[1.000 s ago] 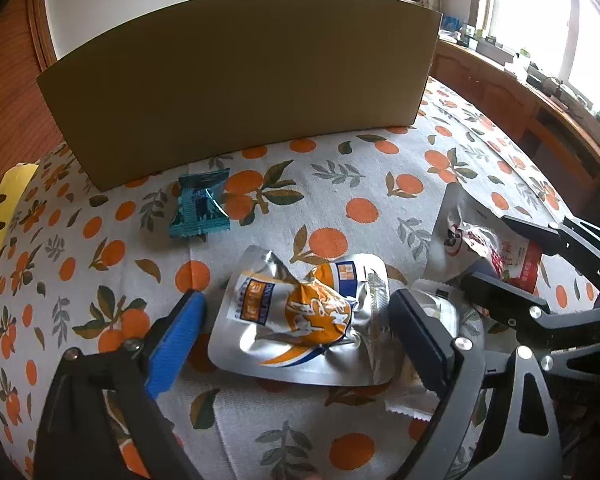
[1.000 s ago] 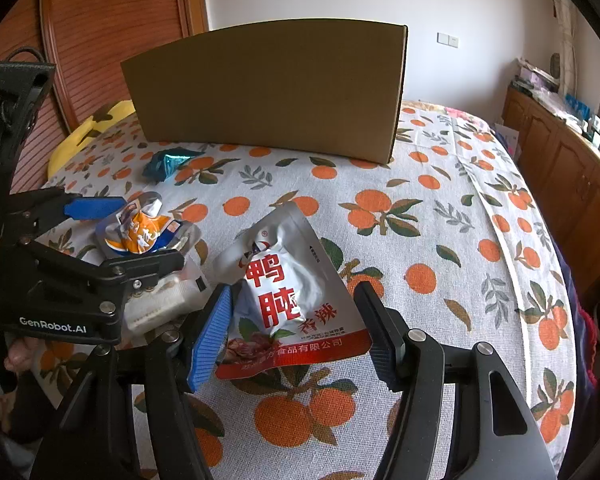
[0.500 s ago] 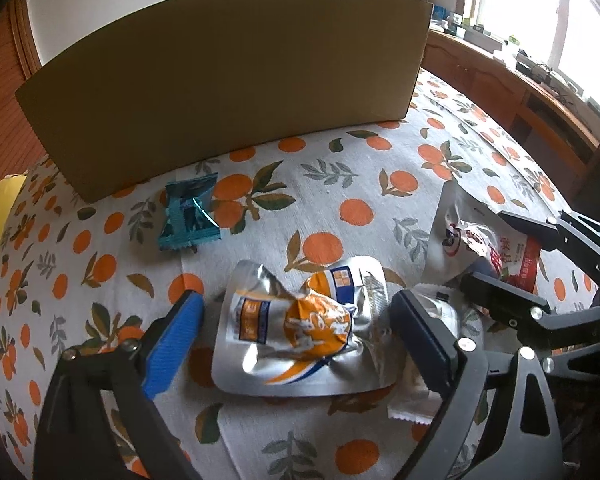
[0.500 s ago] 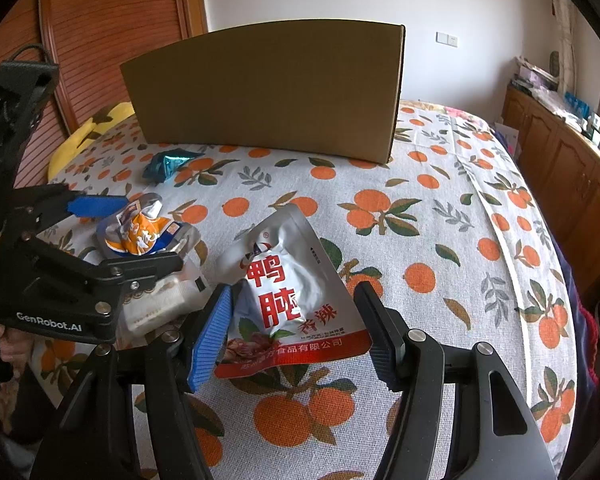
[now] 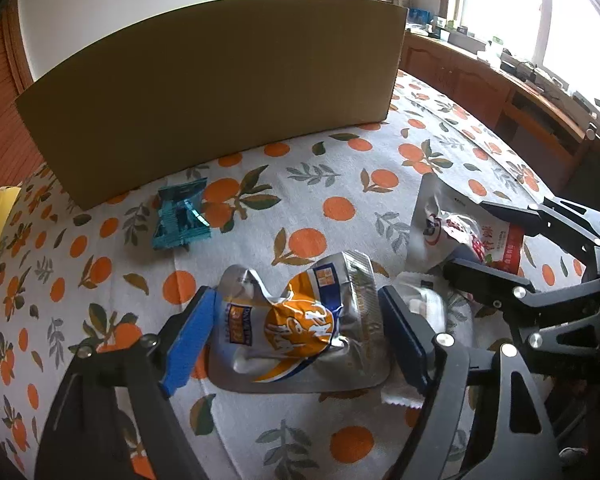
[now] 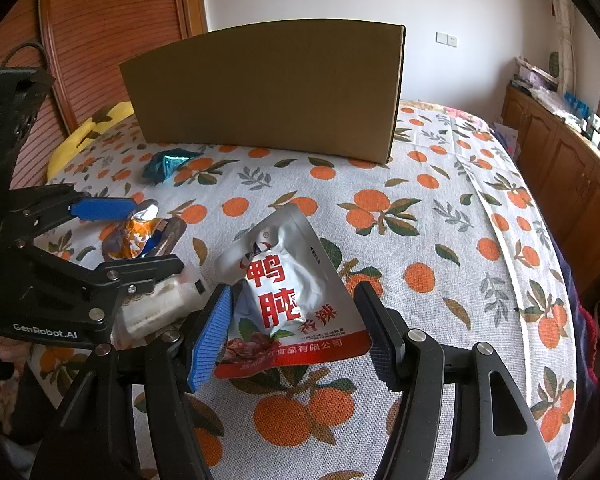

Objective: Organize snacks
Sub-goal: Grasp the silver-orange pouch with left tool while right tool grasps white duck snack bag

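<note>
A silver and orange snack pouch [image 5: 300,324] lies crumpled on the orange-print cloth between the fingers of my left gripper [image 5: 298,328], which is open around it. It also shows in the right wrist view [image 6: 138,236]. A silver and red snack pouch [image 6: 288,292] lies between the fingers of my right gripper [image 6: 296,332], which is open around it; it also shows in the left wrist view [image 5: 460,232]. A white wrapped snack [image 6: 160,304] lies between the two pouches. A small teal packet [image 5: 180,216] lies near the cardboard box [image 5: 220,92].
The tall brown cardboard box [image 6: 268,88] stands at the back of the cloth-covered surface [image 6: 440,240]. A yellow cushion [image 6: 88,132] sits at the far left. Wooden cabinets [image 6: 560,160] run along the right, below a window.
My left gripper has closed in from wide open to just around the orange pouch and risen slightly. The right gripper and red pouch have barely moved.
</note>
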